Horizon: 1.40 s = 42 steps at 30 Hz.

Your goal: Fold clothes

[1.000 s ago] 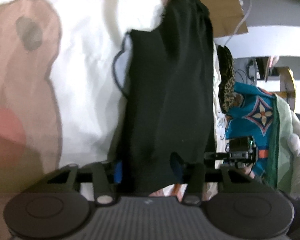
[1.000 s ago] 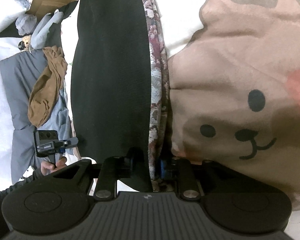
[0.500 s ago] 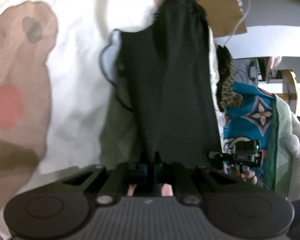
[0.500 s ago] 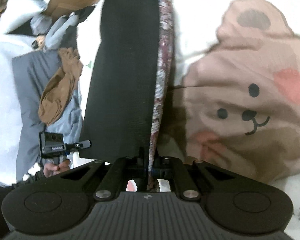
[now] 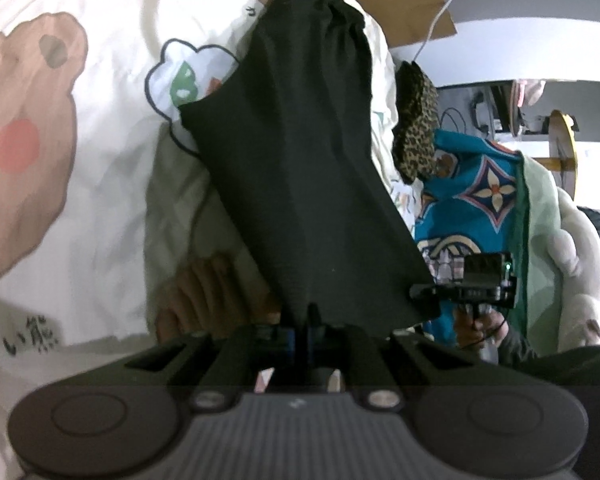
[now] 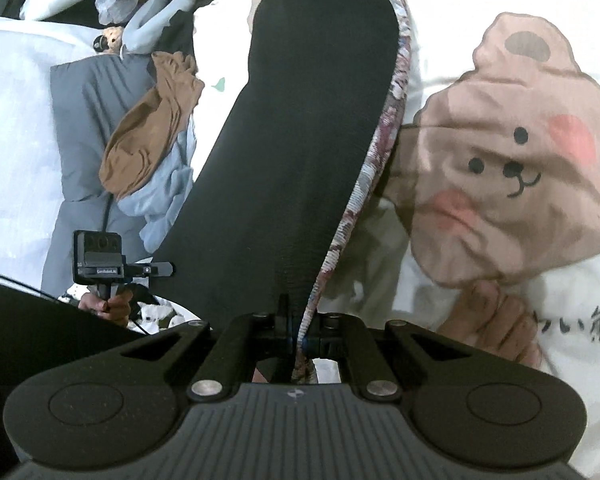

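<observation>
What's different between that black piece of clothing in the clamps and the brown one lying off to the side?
The black garment is lifted and stretched long between both grippers; the brown garment lies crumpled on grey fabric, untouched. The black one is opaque with a patterned edge; the brown one looks thin and plain. Both are unfolded.

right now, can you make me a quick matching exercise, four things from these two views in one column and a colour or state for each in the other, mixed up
Things:
1. left gripper
2. bear print
3. crumpled stocking
4. patterned cloth at the bed's edge

Colour or state:
a. tan brown, lying on grey fabric
b. shut on the black garment
c. turquoise with a star motif
d. pinkish brown, with red cheeks

Pairs: 1-b, 2-d, 3-a, 4-c
</observation>
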Tool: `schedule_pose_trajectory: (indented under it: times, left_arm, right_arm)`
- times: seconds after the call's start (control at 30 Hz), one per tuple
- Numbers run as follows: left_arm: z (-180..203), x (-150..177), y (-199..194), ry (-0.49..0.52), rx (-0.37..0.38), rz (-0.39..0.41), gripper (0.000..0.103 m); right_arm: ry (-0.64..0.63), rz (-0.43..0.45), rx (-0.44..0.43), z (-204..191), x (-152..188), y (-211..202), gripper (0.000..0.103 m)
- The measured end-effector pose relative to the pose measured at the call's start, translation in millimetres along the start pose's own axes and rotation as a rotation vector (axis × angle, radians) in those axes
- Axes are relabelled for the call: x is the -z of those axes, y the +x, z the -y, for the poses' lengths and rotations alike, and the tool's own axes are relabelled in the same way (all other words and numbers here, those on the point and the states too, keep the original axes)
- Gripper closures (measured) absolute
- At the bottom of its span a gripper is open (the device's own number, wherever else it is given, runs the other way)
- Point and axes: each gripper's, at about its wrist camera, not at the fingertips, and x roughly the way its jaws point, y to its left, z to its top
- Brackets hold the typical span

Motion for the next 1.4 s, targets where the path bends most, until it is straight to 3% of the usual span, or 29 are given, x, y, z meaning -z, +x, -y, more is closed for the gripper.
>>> schedule_pose_trajectory:
  times: [0.33, 0.53, 0.67, 1.0, 1.17, 1.4]
  left_arm:
    - [11, -16, -12, -0.011, 0.025, 0.048, 0.098]
    - [33, -35, -27, 0.02, 0.046, 0.107, 0.098]
    - [33, -51, -30, 0.008, 0.058, 0.139, 0.098]
    - [22, -102, -10, -0.023, -0.007, 0.156, 0.098]
    - [19, -131, -3, -0.037, 0.014, 0.208, 0.098]
    - [34, -166, 5, 0.061, 0.014, 0.291, 0.098]
  right_arm:
    - [-0.023, 0.047, -0.024, -19, -11, -18, 0.101]
    - [-0.045, 0.121, -0.047, -32, -27, -30, 0.101]
    - [-0.043, 0.143, -0.055, -37, -45, -33, 0.101]
    - [-0.016, 0.195, -0.032, -31, -95, -18, 0.101]
    - [0.0, 0.247, -0.034, -24, -125, -14, 0.101]
    - [-0.011, 0.333, -0.005, -20, -157, -20, 0.101]
